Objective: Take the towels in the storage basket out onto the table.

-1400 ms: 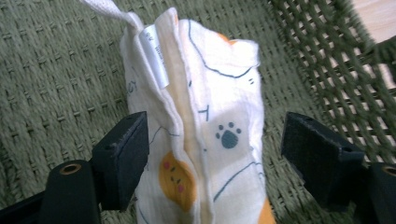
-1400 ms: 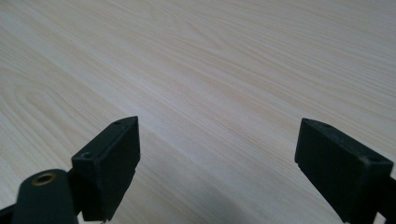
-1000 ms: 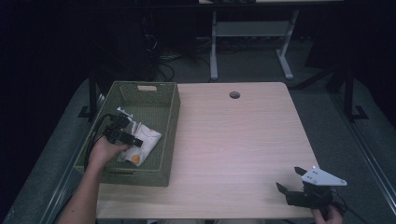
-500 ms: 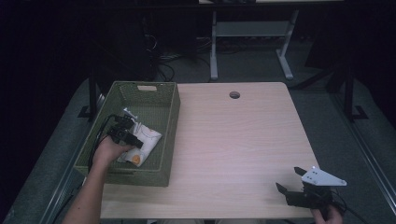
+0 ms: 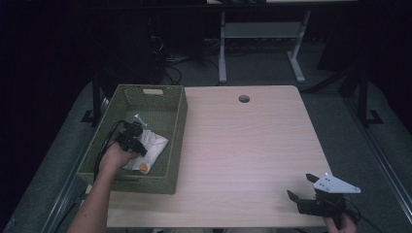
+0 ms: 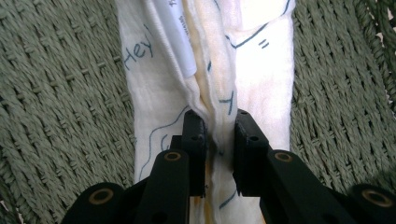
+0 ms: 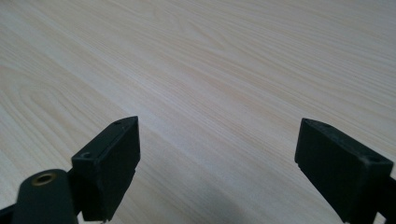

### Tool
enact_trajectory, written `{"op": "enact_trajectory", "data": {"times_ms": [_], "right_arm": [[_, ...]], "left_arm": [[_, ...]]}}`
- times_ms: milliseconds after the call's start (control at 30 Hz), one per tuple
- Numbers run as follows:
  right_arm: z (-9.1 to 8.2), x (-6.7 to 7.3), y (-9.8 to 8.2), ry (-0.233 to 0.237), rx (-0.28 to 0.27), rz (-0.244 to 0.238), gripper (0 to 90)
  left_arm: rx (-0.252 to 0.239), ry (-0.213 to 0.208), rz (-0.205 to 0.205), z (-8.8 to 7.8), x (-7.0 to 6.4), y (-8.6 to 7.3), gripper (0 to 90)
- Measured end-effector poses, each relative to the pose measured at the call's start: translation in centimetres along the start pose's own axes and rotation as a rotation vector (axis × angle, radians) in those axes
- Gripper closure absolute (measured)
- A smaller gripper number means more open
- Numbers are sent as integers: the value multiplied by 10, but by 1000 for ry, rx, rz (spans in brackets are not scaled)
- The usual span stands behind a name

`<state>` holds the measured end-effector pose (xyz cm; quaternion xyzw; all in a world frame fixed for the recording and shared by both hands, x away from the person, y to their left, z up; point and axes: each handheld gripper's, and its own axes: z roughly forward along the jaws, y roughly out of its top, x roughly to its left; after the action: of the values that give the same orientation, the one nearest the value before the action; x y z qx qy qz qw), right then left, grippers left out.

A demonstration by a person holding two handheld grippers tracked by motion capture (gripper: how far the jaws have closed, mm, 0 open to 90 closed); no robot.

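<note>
In the high view, darkness is swallowing the room across the upper frame; only metal desk legs and cables are showing there. The pale wooden worktop (image 5: 243,145) is carrying a green woven basket (image 5: 127,174) at centre left, whose near wall is partly hiding a white printed pouch (image 5: 151,145) lying inside. The left gripper (image 5: 137,144) is reaching down onto that pouch. The right gripper (image 5: 302,187) is resting at the lower right worktop edge, jaws spread.

In the left gripper view, the jaws are pinching a raised fold of the pouch (image 6: 261,84); blue scribbles and "Hey" are showing, other print being cut off.

In the right gripper view, the jaws are standing wide apart over bare wood grain (image 7: 224,70).
</note>
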<state>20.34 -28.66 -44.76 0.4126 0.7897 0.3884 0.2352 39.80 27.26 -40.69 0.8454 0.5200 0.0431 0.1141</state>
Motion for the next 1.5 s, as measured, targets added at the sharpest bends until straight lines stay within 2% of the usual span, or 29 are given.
{"op": "enact_trajectory", "data": {"times_ms": [200,233,400,433,567,700,867,967,1067,1233,1333,1500], "right_arm": [[0,0,0,0,-2,-4,139],[0,0,0,2,0,1,139],[0,0,0,-2,-1,-11,139],[-1,0,0,-4,-1,-5,139],[0,0,0,-4,0,1,139],[-1,0,0,-6,-3,-14,138],[-1,1,0,-7,-1,-4,138],[-1,1,0,-8,0,-3,139],[-1,1,0,-6,-1,-2,139],[-1,1,0,-7,-1,-3,138],[-1,1,0,-6,-1,-6,138],[1,2,0,-3,1,-2,138]], "left_arm": [[-29,3,9,-5,2,-2,785],[-38,-3,-7,-5,2,-3,785],[-81,-21,-31,-11,7,-5,799],[-85,-20,-19,-13,8,-5,799],[-117,-28,-46,-19,10,-8,799],[-166,-50,-63,-27,14,-12,800],[-199,-61,-87,-36,18,-16,804],[-235,-101,-114,-42,22,-19,803],[-258,-116,-128,-47,24,-21,803],[-337,-180,-173,-57,30,-28,802],[-337,-172,-169,-61,31,-30,801],[-398,-215,-185,-70,34,-36,802]]}}
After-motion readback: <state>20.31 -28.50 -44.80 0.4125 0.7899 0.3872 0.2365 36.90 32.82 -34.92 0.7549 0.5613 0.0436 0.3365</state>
